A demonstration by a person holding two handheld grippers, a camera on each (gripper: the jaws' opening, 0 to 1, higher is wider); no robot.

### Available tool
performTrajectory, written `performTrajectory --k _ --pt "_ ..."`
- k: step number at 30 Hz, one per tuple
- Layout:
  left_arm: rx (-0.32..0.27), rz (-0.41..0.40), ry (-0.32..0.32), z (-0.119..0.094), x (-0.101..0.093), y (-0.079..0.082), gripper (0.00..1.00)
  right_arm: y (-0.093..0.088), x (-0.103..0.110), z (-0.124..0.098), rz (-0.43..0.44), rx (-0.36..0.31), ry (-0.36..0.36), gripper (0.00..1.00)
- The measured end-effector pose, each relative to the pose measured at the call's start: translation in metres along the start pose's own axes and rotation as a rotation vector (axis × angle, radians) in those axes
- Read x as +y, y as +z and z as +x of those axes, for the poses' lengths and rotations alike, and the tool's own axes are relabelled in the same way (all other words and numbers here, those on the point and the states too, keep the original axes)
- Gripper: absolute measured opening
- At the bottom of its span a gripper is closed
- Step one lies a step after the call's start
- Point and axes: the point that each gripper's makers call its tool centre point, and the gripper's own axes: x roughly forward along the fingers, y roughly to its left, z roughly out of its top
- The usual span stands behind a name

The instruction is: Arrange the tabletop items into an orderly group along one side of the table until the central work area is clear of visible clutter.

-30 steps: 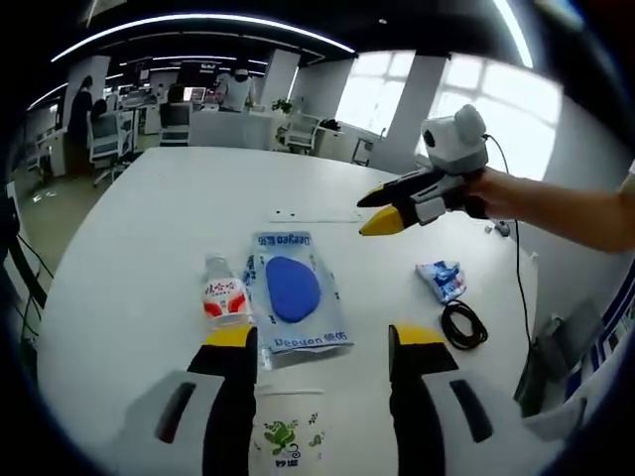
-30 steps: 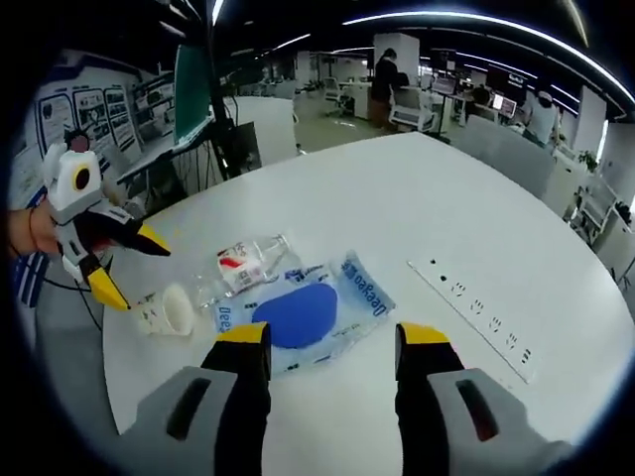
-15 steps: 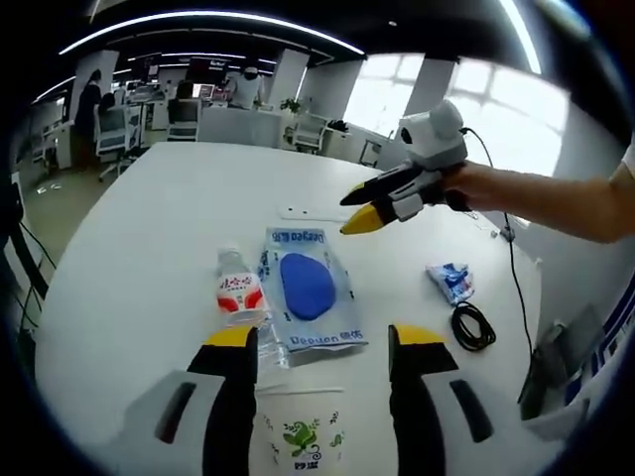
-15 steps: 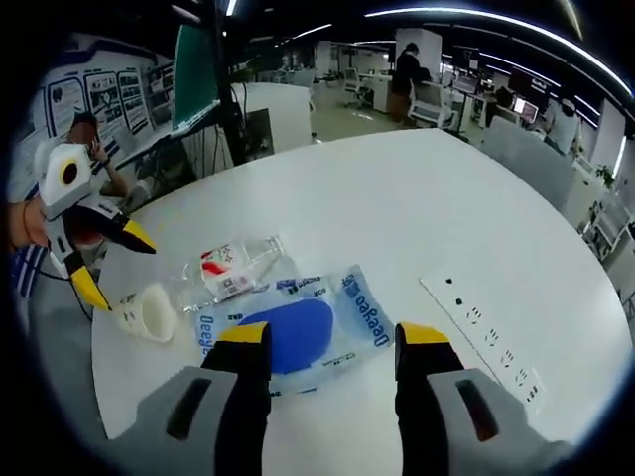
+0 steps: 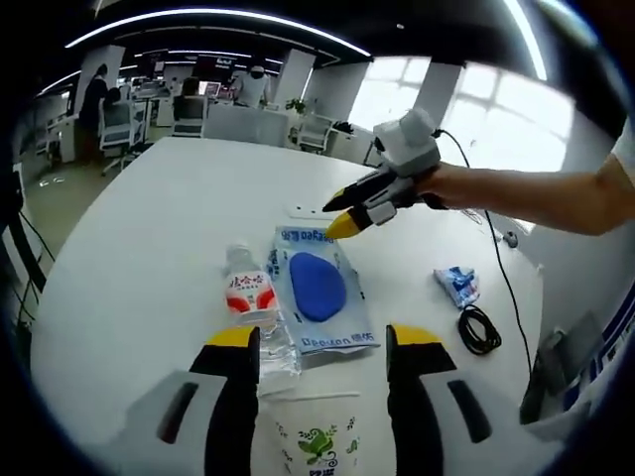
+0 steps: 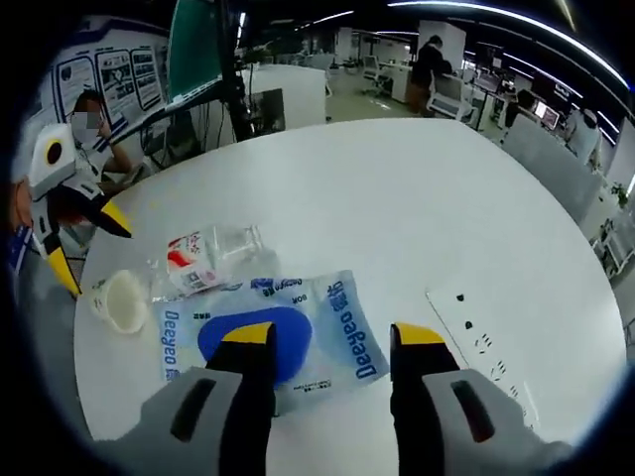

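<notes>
A blue-and-white pouch (image 5: 319, 288) lies flat mid-table, with a clear water bottle (image 5: 252, 297) on its side just left of it. A paper cup (image 5: 316, 438) with a green print lies between the jaws of my left gripper (image 5: 324, 342), which is open and not touching it. My right gripper (image 5: 334, 218) comes in from the right, hovering open over the pouch's far end. In the right gripper view, my right gripper (image 6: 332, 337) is open above the pouch (image 6: 342, 317), with the bottle (image 6: 203, 260) and cup (image 6: 121, 297) beyond and the left gripper (image 6: 99, 263) open by the cup.
A small blue-and-white packet (image 5: 458, 285) and a coiled black cable (image 5: 479, 330) lie to the right on the white table (image 5: 169, 218). A flush socket strip (image 6: 486, 347) is set into the tabletop (image 6: 397, 198). Office desks and chairs stand beyond the table.
My right gripper has come down and closer to the pouch, which now reaches under its jaws. The left gripper has edged forward towards the cup. Nothing was gripped.
</notes>
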Motion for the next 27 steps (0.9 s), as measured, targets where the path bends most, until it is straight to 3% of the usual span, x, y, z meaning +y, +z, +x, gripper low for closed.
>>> performTrajectory --k 9,27 --pt "0.003 0.001 0.004 0.002 0.002 -0.005 0.50 -0.009 -0.010 0.025 -0.039 0.061 0.045 0.37" --pt "0.001 0.010 0.005 0.001 0.001 -0.006 0.48 -0.019 -0.005 0.045 -0.102 0.158 0.158 0.21"
